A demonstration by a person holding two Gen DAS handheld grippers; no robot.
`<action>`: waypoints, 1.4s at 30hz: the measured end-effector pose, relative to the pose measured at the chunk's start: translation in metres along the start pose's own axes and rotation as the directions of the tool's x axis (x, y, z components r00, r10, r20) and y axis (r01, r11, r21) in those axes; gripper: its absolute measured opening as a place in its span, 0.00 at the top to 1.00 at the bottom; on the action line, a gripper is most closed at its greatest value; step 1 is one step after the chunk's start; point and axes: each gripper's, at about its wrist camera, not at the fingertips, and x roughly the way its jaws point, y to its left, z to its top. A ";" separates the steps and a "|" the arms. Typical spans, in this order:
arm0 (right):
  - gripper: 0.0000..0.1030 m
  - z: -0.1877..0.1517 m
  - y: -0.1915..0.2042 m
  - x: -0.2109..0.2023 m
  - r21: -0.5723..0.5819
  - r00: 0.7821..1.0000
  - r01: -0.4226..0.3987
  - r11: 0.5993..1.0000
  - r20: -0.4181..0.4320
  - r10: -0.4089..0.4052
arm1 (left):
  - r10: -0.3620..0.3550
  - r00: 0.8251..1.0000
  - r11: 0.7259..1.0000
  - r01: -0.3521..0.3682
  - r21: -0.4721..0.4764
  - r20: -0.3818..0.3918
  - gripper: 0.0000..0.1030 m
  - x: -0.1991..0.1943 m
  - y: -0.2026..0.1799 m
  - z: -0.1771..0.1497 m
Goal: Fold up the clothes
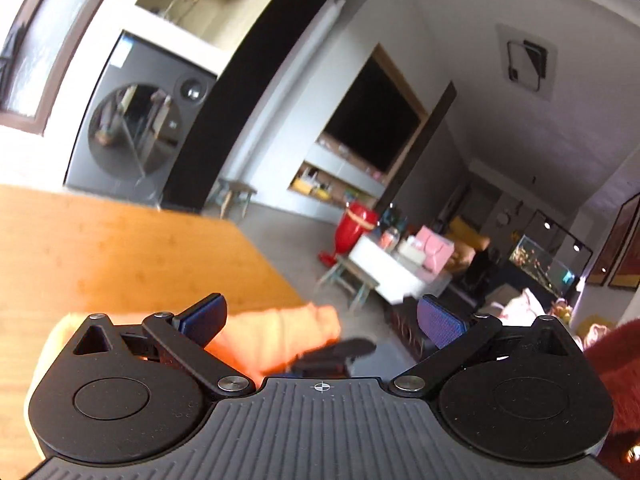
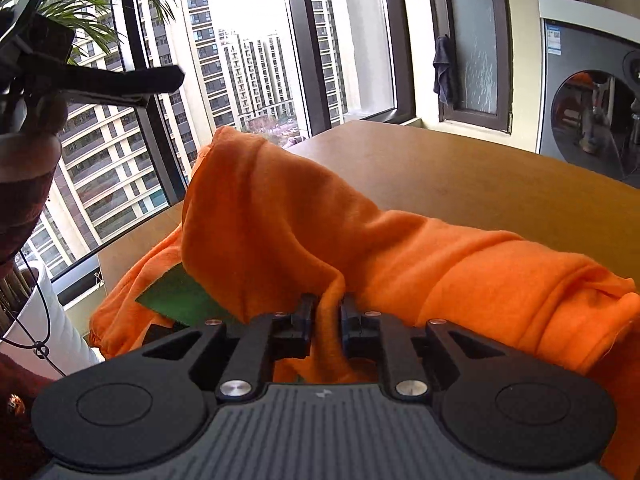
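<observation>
We find the right gripper (image 2: 329,312) at the lower centre of the right wrist view, its fingers drawn close together on a pinched ridge of the orange garment (image 2: 360,240), which rises between the two pads. From that ridge the cloth climbs in a peaked fold toward the upper left of the frame and spreads as a thick rumpled roll toward the right edge. A green patch (image 2: 180,300) shows in the garment at lower left, just beside the gripper. The garment lies on the wooden counter (image 2: 480,176), which fills the middle right of the frame. Beyond the counter we note tall windows (image 2: 248,48) at upper centre and a washing machine (image 2: 592,100) at the right edge.

In the left wrist view, the left gripper (image 1: 322,316) stands at the lower centre with its blue-padded fingers (image 1: 440,320) spread wide apart and nothing between them. Part of the orange garment (image 1: 280,336) lies just beyond and below the left finger, over the counter's (image 1: 120,252) near edge, blurred. A dark blurred object (image 1: 336,354) sits between the fingers at lower centre; we cannot tell what it is. Farther out, the washing machine (image 1: 140,132) occupies the upper left and a dark television screen (image 1: 376,116) the centre right.
</observation>
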 end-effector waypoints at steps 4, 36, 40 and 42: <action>0.85 0.001 0.001 -0.014 0.006 1.000 0.006 1.000 0.005 -0.006 | 0.017 0.999 0.999 -0.018 -0.035 -0.038 0.00 0.020 0.012 0.001; 0.19 -0.038 -0.055 -0.032 0.075 0.939 0.342 0.937 0.011 -0.344 | 0.115 0.991 0.945 -0.131 -0.299 -0.069 0.00 0.088 0.086 0.031; 0.19 -0.020 -0.065 -0.011 -0.020 0.914 0.405 0.914 0.038 -0.404 | 0.138 0.990 0.943 -0.142 -0.303 -0.035 0.00 0.101 0.104 0.051; 0.19 -0.008 -0.070 0.006 -0.109 0.884 0.467 0.878 0.070 -0.461 | 0.158 0.987 0.943 -0.154 -0.296 -0.011 0.00 0.105 0.111 0.063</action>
